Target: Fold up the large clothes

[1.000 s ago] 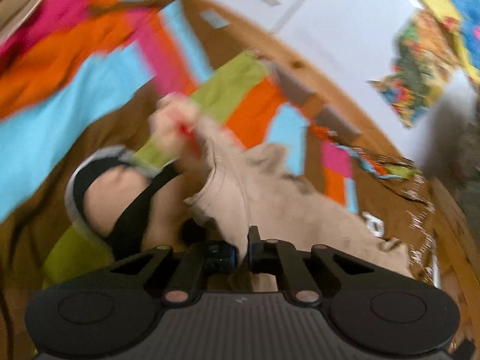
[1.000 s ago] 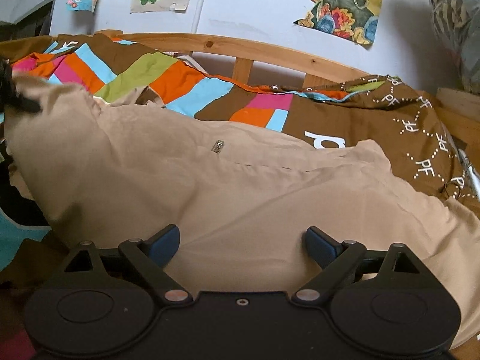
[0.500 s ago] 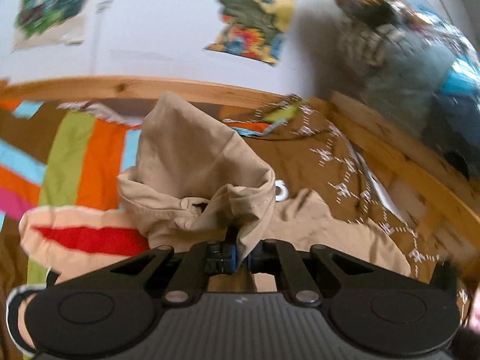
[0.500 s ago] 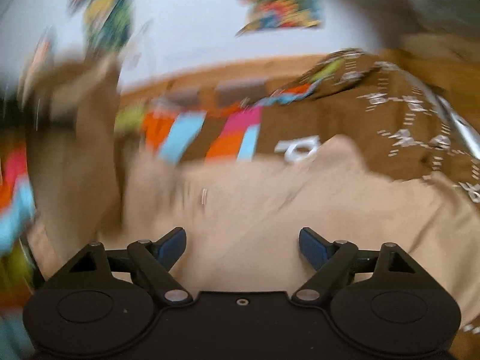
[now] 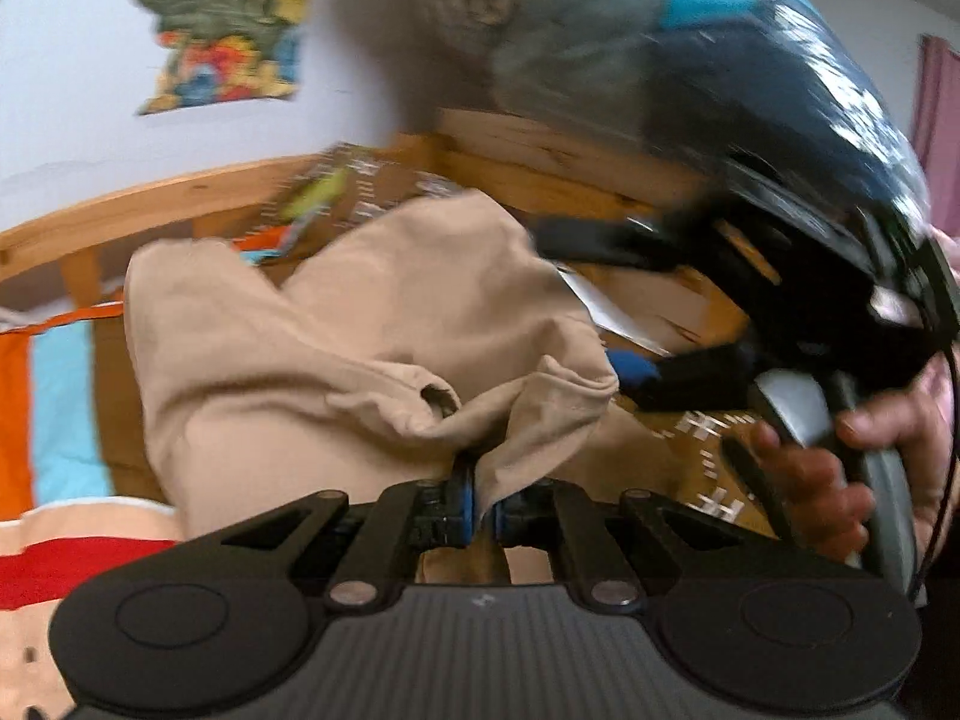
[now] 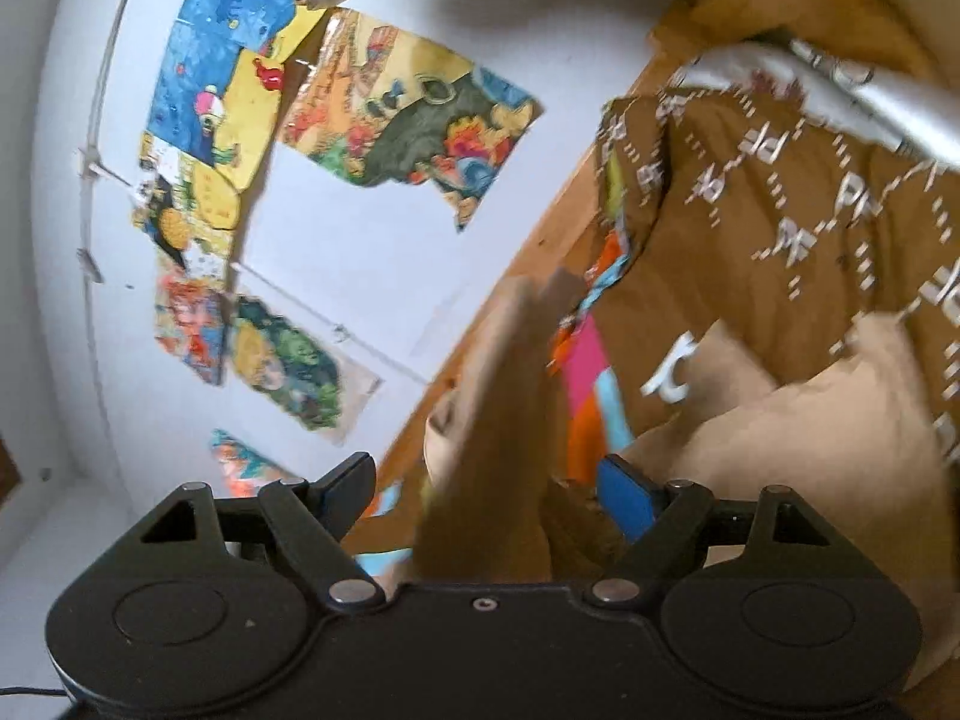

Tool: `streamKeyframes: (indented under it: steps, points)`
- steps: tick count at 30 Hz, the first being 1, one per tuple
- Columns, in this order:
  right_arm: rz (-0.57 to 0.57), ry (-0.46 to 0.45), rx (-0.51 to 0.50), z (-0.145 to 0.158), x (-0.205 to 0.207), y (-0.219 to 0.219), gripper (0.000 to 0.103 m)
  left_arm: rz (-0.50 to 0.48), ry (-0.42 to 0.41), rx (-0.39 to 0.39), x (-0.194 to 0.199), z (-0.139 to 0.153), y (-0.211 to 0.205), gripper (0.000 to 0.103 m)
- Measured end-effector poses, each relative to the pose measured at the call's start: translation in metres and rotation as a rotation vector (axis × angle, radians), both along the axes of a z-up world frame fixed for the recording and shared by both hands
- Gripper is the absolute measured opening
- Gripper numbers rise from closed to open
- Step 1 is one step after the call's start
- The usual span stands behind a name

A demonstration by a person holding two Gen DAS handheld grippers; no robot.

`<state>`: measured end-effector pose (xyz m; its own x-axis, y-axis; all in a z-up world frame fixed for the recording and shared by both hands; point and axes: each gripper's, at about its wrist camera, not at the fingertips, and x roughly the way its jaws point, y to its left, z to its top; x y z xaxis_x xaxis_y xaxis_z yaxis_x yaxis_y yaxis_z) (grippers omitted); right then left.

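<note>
While left claw [image 5: 483,510] pinches tan garment [image 5: 336,360] | right claw [image 6: 489,495] agape | bedspread [image 6: 780,222] reads "PF"

The beige garment [image 5: 360,330] is soft, matt woven cloth. The hand-held gripper [image 5: 480,510] is matt black plastic with smooth blue pads [image 6: 624,495]. At 10 o'clock, glossy paper posters [image 6: 408,120]; the bed frame [image 5: 150,204] is smooth knotty wood.
</note>
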<state>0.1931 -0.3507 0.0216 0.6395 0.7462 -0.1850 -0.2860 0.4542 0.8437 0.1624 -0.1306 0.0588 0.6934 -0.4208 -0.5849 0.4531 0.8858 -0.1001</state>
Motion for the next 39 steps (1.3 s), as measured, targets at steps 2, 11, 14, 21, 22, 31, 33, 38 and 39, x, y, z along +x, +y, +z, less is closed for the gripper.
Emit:
streamKeyframes:
  steps: [2, 11, 14, 21, 22, 31, 33, 38, 39]
  points:
    - [-0.044, 0.006, -0.096, 0.001, 0.003, -0.002, 0.060, -0.048, 0.007, -0.007, -0.003, -0.009, -0.011, 0.005]
    - [-0.178, -0.023, -0.510, -0.006, 0.012, -0.010, 0.017, -0.113, 0.080, -0.087, 0.011, -0.049, -0.037, 0.005]
    - [-0.174, -0.096, -0.685, -0.017, 0.019, 0.003, 0.013, -0.112, 0.116, -0.081, 0.020, -0.067, -0.044, 0.006]
    - [-0.153, -0.130, -0.921, -0.060, 0.040, 0.017, 0.012, -0.152, 0.123, -0.035, 0.029, -0.095, -0.051, 0.016]
    - [-0.154, -0.125, -0.923, -0.063, 0.041, 0.016, 0.012, -0.162, 0.117, -0.038, 0.027, -0.094, -0.050, 0.020]
    - [-0.175, -0.137, -0.904, -0.054, 0.036, 0.012, 0.018, -0.125, 0.103, -0.132, 0.006, -0.059, -0.022, 0.070]
    - [-0.184, -0.155, -0.907, -0.047, 0.030, 0.012, 0.026, -0.086, 0.086, -0.156, -0.004, -0.051, -0.008, 0.078]
    - [-0.245, -0.229, -0.983, -0.028, 0.011, 0.017, 0.069, 0.101, 0.071, -0.178, -0.023, -0.039, 0.032, 0.094]
    - [-0.261, -0.233, -1.000, -0.024, 0.008, 0.018, 0.069, 0.138, 0.074, -0.171, -0.023, -0.040, 0.037, 0.096]
